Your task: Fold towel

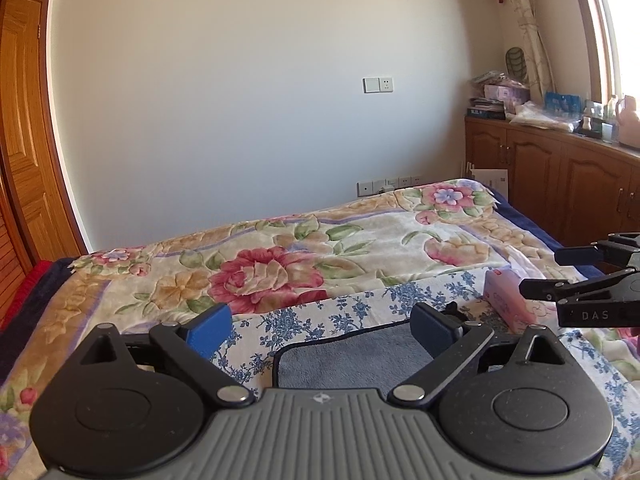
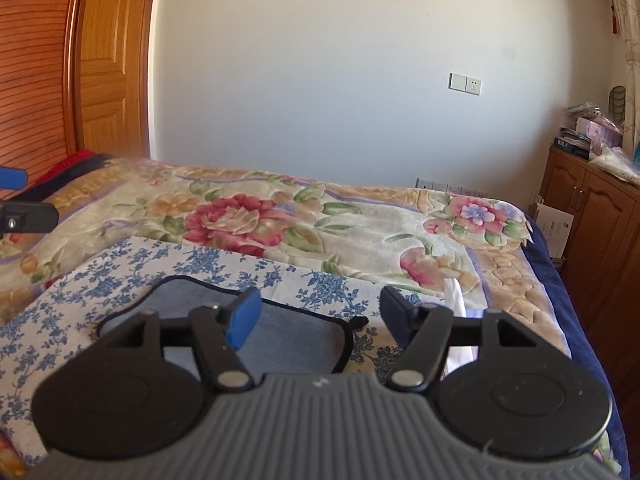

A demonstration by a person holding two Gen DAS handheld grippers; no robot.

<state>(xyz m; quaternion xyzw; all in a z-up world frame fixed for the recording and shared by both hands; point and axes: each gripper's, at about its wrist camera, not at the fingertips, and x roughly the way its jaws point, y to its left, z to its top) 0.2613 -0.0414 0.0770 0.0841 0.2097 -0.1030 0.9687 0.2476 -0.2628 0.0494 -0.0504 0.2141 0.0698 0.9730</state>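
Left gripper (image 1: 322, 330): blue pads spread wide, nothing between, above near edge of grey-blue terry towel with dark piping (image 1: 344, 360). Right gripper (image 2: 320, 316): likewise agape, empty, over same towel's right corner. Towel flat on white cloth with blue flower print (image 2: 120, 276). Pink tissue box (image 1: 508, 296) just right. Beyond, cream floral plush blanket (image 1: 280, 256), white wall (image 1: 240, 100).
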